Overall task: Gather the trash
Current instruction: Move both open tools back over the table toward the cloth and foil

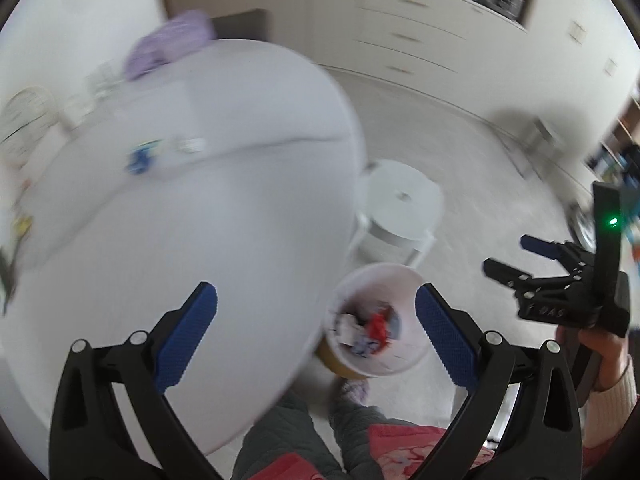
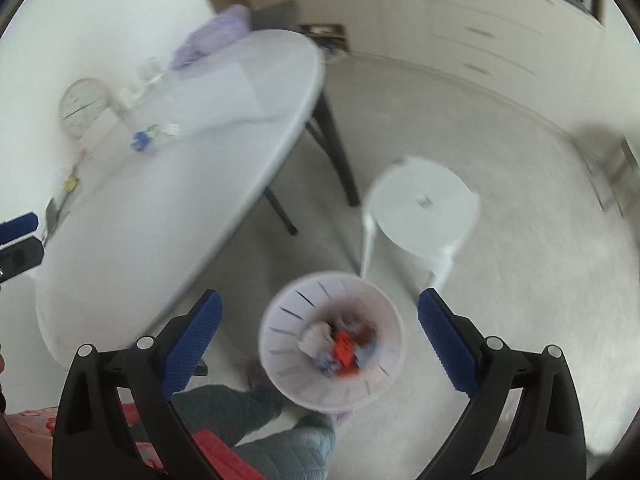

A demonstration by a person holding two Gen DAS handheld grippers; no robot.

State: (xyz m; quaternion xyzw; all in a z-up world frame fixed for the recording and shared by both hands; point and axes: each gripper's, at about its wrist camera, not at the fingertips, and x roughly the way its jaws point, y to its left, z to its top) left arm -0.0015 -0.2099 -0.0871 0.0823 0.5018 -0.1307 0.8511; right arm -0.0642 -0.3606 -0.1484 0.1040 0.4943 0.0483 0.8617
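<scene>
Both grippers, left [image 1: 316, 336] and right [image 2: 318, 344], gape wide and empty above the floor bin [image 2: 280, 320] of trash [image 2: 344, 348]; table [image 1: 200, 240] scraps [image 1: 140, 158] remain; blurred views suggest a hasty reach could knock them off.

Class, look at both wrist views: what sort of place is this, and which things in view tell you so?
Probably a home dining or living room: a white oval table, a white plastic stool, built-in cream drawers, and a small waste bin on the floor.
</scene>
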